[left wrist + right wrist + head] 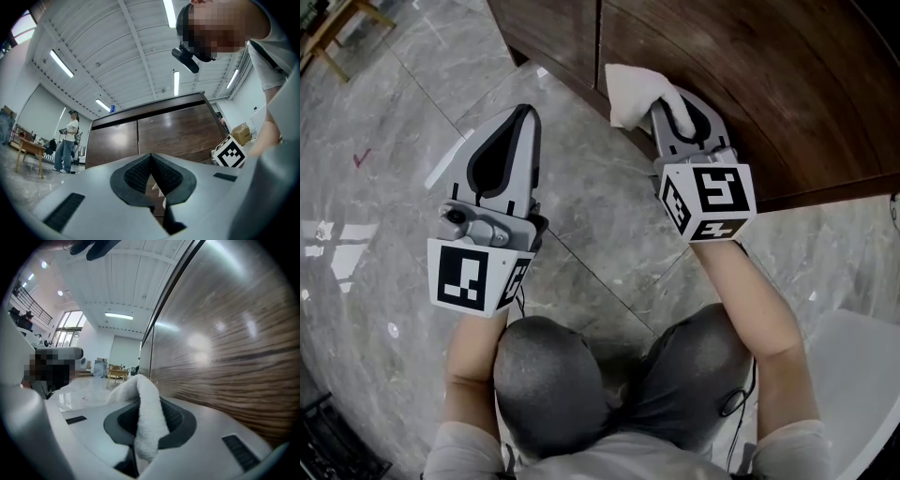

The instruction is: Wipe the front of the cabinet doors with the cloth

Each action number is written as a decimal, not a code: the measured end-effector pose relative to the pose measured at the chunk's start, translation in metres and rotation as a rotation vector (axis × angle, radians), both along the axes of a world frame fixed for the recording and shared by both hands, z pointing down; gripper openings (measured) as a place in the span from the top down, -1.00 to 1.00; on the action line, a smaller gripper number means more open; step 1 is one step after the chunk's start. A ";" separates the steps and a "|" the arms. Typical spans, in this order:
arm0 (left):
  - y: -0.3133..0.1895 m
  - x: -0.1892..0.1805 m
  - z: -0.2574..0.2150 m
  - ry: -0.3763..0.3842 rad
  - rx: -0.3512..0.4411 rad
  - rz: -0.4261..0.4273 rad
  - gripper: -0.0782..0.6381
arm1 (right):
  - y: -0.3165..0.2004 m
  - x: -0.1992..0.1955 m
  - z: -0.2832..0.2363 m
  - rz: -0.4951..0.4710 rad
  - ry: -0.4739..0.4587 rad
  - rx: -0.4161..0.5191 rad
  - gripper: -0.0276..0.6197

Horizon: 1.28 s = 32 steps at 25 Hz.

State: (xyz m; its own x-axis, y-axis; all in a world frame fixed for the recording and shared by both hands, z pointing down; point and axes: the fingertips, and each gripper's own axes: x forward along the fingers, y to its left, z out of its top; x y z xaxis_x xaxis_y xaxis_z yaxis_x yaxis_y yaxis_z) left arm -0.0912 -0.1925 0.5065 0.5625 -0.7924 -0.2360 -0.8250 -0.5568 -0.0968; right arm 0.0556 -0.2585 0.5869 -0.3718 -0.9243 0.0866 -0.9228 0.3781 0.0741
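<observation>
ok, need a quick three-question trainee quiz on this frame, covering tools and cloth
1. True or false: the left tool grips the cloth.
2. Which is the cloth closest to? A: wooden table. B: cabinet door. C: left tool.
3. Fill in: the left tool's jaws are ___, with nothing between them.
Key: 1 false, the right tool grips it; 2 B; 3 shut.
</observation>
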 end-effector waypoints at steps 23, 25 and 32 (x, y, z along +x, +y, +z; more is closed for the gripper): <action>0.018 0.055 0.005 -0.077 -0.004 0.082 0.73 | 0.082 0.078 -0.006 0.017 -0.169 -0.072 0.70; 0.019 0.058 0.005 -0.080 -0.006 0.088 0.73 | 0.086 0.081 -0.009 0.022 -0.188 -0.075 0.70; 0.025 0.060 0.005 -0.072 -0.013 0.099 0.73 | 0.116 0.102 -0.014 0.033 -0.204 -0.088 0.70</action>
